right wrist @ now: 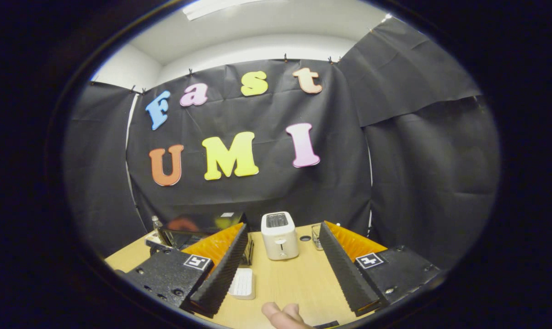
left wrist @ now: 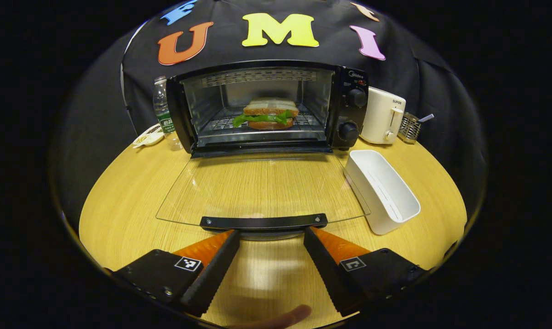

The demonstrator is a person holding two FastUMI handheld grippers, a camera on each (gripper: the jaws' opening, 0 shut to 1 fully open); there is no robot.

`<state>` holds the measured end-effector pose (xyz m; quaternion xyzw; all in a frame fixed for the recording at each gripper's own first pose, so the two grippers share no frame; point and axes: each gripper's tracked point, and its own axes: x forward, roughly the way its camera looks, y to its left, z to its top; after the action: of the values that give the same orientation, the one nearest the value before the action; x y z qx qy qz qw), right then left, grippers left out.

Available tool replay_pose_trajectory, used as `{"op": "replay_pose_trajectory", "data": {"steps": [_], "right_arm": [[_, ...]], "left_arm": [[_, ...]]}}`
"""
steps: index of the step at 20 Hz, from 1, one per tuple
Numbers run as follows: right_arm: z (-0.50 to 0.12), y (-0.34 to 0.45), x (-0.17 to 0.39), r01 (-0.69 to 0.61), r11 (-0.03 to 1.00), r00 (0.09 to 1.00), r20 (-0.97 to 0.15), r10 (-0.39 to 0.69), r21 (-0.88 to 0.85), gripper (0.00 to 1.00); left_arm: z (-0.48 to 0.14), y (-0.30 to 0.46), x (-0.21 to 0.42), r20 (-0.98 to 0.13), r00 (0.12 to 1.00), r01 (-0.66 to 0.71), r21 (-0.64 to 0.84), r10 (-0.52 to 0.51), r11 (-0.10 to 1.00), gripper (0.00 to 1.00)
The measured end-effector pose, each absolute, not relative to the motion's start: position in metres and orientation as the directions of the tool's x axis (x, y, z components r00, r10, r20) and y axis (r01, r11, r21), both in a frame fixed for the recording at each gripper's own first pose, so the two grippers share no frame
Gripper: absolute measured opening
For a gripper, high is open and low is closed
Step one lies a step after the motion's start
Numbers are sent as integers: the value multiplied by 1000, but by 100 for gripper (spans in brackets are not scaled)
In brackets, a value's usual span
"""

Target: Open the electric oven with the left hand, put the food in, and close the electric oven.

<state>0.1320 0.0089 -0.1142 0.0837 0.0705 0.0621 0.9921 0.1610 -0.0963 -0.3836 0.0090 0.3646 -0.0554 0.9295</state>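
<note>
1. We see the sandwich inside the open electric oven at the tabletop's far edge.
2. Our left hand-held gripper gapes empty at the door handle.
3. Lifting off-centre, we might let the door slip and drop.

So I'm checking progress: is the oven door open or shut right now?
Open. The glass door lies flat on the table, its handle near the left gripper, and the sandwich sits on the rack inside.

Bright overhead light, table glare, sharp focus, fisheye-bent edges
</note>
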Motion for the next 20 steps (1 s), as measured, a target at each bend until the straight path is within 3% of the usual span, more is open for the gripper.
{"op": "replay_pose_trajectory", "data": {"steps": [5, 6, 9, 10, 11, 12, 14, 15, 16, 18, 19, 20], "right_arm": [[-125, 6, 139, -99, 978, 980, -151, 128, 184, 100], [-126, 5, 141, -95, 978, 980, -153, 124, 186, 89], [-128, 6, 141, -85, 979, 981, -154, 115, 187, 89], [-129, 6, 142, -84, 979, 981, -156, 114, 185, 100], [-129, 6, 141, -84, 979, 981, -156, 114, 185, 89], [-129, 6, 142, -84, 979, 981, -157, 114, 186, 100], [-130, 7, 142, -86, 979, 981, -158, 116, 186, 100], [-130, 7, 143, -86, 979, 981, -158, 116, 187, 100], [-130, 6, 143, -86, 979, 981, -157, 116, 187, 100], [-131, 7, 143, -85, 978, 981, -158, 116, 188, 100], [-130, 6, 142, -85, 979, 981, -157, 115, 187, 89], [-131, 5, 142, -83, 979, 981, -157, 113, 185, 100]], "left_arm": [[-374, -97, 163, -668, 739, 110, -7, -87, 994, 94], [-369, -97, 163, -660, 746, 113, -2, -86, 994, 94], [-355, -96, 166, -636, 767, 105, -6, -85, 994, 94], [-349, -96, 167, -628, 774, 102, -6, -84, 995, 94], [-344, -96, 169, -616, 783, 102, -4, -83, 995, 94], [-338, -96, 170, -602, 794, 101, -2, -81, 995, 94], [-324, -95, 175, -568, 819, 98, -1, -81, 995, 95], [-318, -94, 179, -551, 830, 96, -1, -81, 995, 86], [-311, -93, 183, -530, 844, 94, 1, -79, 996, 95], [-298, -91, 191, -492, 867, 94, 14, -75, 995, 96], [-292, -90, 194, -487, 870, 96, 20, -74, 995, 96], [-286, -89, 198, -475, 877, 95, 21, -73, 995, 96]]}}
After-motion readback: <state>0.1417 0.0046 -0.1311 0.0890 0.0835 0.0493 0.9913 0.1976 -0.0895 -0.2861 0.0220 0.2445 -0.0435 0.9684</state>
